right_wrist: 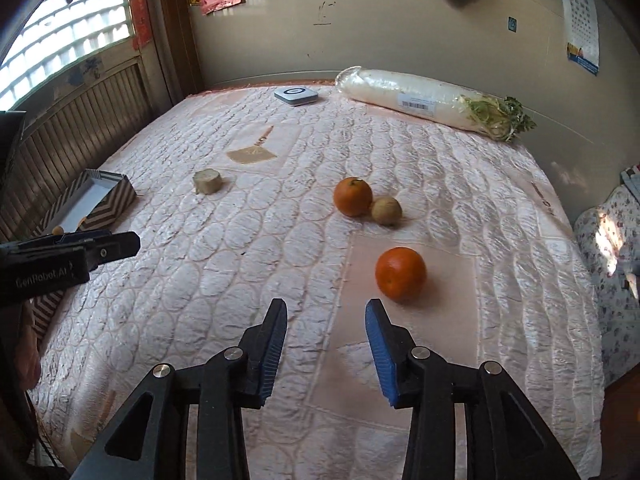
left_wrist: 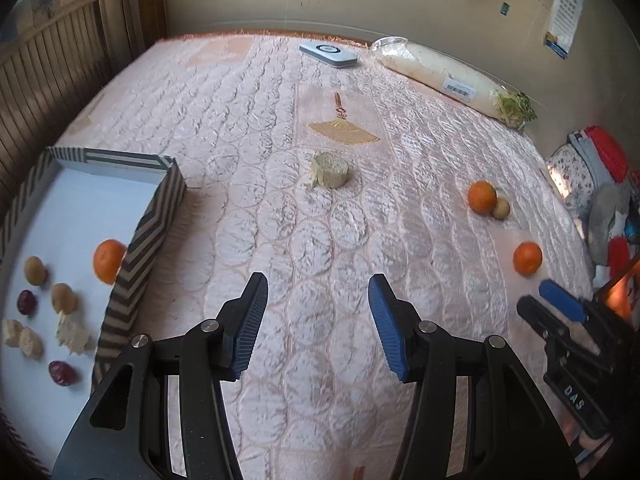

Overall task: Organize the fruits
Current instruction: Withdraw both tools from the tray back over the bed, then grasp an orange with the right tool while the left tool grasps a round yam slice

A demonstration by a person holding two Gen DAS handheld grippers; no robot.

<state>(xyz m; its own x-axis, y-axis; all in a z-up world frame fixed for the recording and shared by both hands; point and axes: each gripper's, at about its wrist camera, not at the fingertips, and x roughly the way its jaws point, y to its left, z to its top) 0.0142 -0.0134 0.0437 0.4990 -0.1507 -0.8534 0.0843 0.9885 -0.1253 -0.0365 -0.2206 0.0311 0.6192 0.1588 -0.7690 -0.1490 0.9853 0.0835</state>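
Note:
A striped box [left_wrist: 158, 208] with a white floor stands at the left of the quilted bed; inside lie an orange [left_wrist: 107, 261], several small brown and dark red fruits and pale pieces. On the quilt sit an orange [right_wrist: 400, 274], a second orange [right_wrist: 352, 196] touching a small brown fruit [right_wrist: 386, 210], and a pale cut chunk [right_wrist: 207, 181]. My left gripper [left_wrist: 318, 288] is open over bare quilt, right of the box, nothing between its fingers. My right gripper [right_wrist: 326, 312] is open and empty, just short and left of the nearer orange.
A wrapped white radish [right_wrist: 424, 100] and a flat white device [right_wrist: 296, 95] lie at the far edge by the wall. Folded clothes [left_wrist: 592, 176] are piled beside the bed's right edge. A wooden slatted wall runs behind the box on the left.

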